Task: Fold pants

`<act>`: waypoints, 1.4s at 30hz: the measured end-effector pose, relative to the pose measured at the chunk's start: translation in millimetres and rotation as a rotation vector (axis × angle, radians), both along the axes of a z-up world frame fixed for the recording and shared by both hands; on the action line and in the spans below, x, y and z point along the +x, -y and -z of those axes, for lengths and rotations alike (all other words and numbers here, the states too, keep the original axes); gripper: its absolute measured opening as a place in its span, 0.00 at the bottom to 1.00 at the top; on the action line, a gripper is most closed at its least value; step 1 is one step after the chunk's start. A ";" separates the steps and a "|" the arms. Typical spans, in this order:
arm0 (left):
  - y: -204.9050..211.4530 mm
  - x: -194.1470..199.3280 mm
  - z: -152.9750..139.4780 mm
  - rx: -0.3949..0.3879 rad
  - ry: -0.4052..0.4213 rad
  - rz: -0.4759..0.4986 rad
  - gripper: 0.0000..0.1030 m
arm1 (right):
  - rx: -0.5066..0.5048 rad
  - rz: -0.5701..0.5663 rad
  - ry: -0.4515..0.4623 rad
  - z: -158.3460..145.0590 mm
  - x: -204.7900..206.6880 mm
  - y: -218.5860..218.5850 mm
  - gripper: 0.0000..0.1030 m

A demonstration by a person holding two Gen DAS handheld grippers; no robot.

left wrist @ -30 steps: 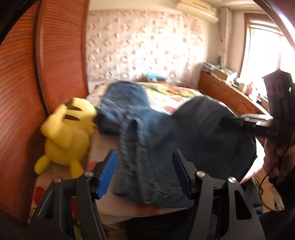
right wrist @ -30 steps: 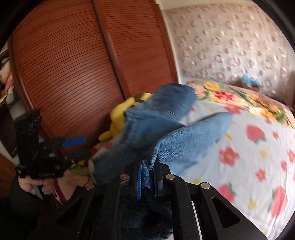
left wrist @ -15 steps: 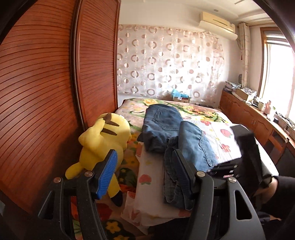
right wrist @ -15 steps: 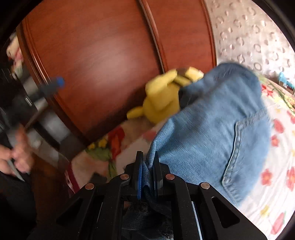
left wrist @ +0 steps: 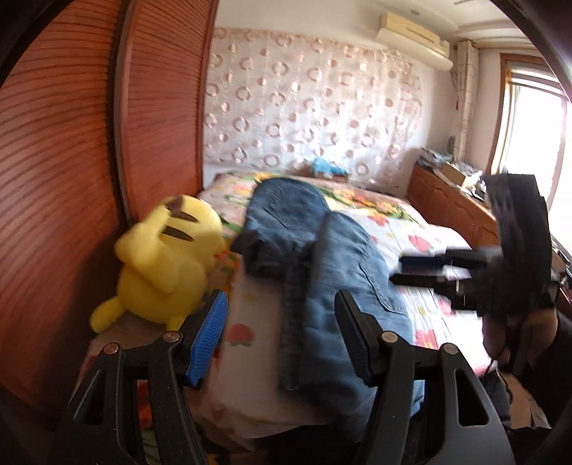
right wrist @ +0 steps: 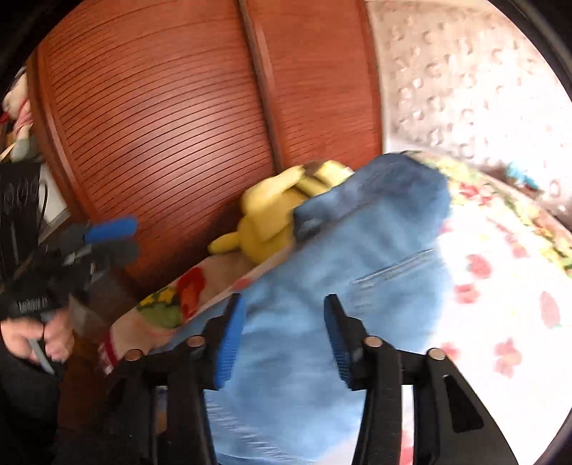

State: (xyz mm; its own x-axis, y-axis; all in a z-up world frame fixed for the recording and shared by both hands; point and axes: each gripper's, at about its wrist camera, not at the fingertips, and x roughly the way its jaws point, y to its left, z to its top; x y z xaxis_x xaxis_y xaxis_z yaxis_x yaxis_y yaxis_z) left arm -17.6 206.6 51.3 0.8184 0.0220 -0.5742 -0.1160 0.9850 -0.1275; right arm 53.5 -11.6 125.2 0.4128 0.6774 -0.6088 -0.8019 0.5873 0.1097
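A yellow plush toy (left wrist: 166, 264) lies at the edge of the floral bedsheet (left wrist: 422, 229), against the slatted wooden wardrobe doors (left wrist: 71, 161). Behind the bed hangs a ring-patterned curtain (left wrist: 307, 103), under a wall air conditioner (left wrist: 413, 34); a wooden cabinet (left wrist: 450, 207) runs below the bright window (left wrist: 529, 143).

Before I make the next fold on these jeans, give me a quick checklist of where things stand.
1. Right claw released: ok, its jaws have just been opening; the jeans lie under the gap, pads apart from the denim.
2. Left claw free: ok, open, nothing gripped.
3. Jeans folded over on the floral bedsheet: ok.
4. Near end fully on the bed: cannot tell, it reaches the edge.
5. Yellow plush toy clear of the jeans: not ok, it sits right beside them.
6. Fold edges aligned: cannot tell, blurred.
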 end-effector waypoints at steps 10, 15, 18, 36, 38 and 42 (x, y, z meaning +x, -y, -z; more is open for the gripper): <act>33.4 36.8 62.9 -0.017 -0.167 0.072 0.61 | -0.009 0.140 -0.083 31.1 74.0 24.3 0.53; 32.0 30.5 78.9 -0.046 -0.187 0.062 0.61 | -0.011 0.136 -0.173 55.7 112.2 4.1 0.63; 31.2 28.2 84.1 -0.057 -0.185 0.062 0.61 | -0.018 0.147 -0.216 70.2 121.9 -2.9 0.74; 34.8 -4.4 69.0 -0.122 -0.059 0.099 0.09 | 0.136 0.001 -0.188 42.4 106.0 -8.3 0.16; 31.1 -14.0 58.4 -0.142 -0.015 0.094 0.08 | 0.140 -0.018 -0.123 18.8 88.3 -11.0 0.16; 24.5 -29.1 32.3 -0.140 0.068 0.070 0.08 | 0.160 -0.051 -0.041 -27.7 66.7 -22.1 0.16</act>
